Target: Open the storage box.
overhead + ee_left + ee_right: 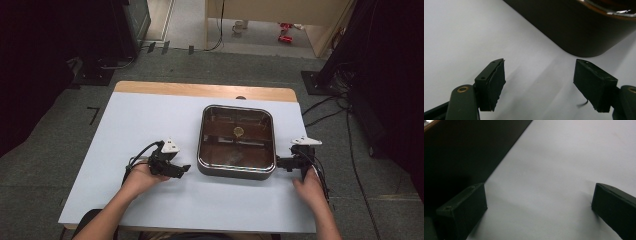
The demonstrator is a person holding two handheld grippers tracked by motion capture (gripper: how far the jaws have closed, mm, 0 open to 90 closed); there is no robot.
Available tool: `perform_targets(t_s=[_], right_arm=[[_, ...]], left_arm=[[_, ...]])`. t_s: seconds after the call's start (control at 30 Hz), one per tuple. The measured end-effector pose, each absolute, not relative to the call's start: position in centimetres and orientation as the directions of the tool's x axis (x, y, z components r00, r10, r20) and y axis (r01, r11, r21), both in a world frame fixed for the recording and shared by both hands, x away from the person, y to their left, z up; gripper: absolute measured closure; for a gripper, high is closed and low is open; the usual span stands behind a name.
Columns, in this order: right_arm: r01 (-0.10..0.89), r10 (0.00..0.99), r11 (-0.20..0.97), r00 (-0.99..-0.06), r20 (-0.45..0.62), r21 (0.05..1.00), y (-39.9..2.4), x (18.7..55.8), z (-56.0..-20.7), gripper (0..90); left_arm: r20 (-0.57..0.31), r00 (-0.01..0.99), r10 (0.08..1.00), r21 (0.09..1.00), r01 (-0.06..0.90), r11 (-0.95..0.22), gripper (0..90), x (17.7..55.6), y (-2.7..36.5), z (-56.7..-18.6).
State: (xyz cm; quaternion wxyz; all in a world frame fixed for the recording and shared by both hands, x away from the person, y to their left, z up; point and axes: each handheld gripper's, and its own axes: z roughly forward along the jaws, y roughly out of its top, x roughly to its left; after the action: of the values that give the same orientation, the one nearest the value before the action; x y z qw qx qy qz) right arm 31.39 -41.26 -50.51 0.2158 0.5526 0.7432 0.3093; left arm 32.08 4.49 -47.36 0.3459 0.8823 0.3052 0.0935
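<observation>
Table [150,120]: pale grey-blue top before me, bare wooden strip along its far edge.
Pan [236,141]: dark, square with rounded corners, resting directly on the table, right of centre.

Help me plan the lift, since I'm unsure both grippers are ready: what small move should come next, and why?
Probably slide the left gripper sideways to the square pan, because bare table separates them and its jaws stand apart with nothing between. The right gripper already sits at the pan's opposite corner, jaws open in its own view, so it could likely wait.
</observation>
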Motion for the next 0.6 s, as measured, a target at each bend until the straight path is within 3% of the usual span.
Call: perform_targets(t_s=[0.6], right_arm=[[0.688,0.955,0.197,-0.296,0.023,0.698,-41.3,31.4,-50.5,0.0]], left_arm=[[-0.115,0.81,0.576,0.673,0.49,-0.554,25.9,33.2,4.0,-46.1]])
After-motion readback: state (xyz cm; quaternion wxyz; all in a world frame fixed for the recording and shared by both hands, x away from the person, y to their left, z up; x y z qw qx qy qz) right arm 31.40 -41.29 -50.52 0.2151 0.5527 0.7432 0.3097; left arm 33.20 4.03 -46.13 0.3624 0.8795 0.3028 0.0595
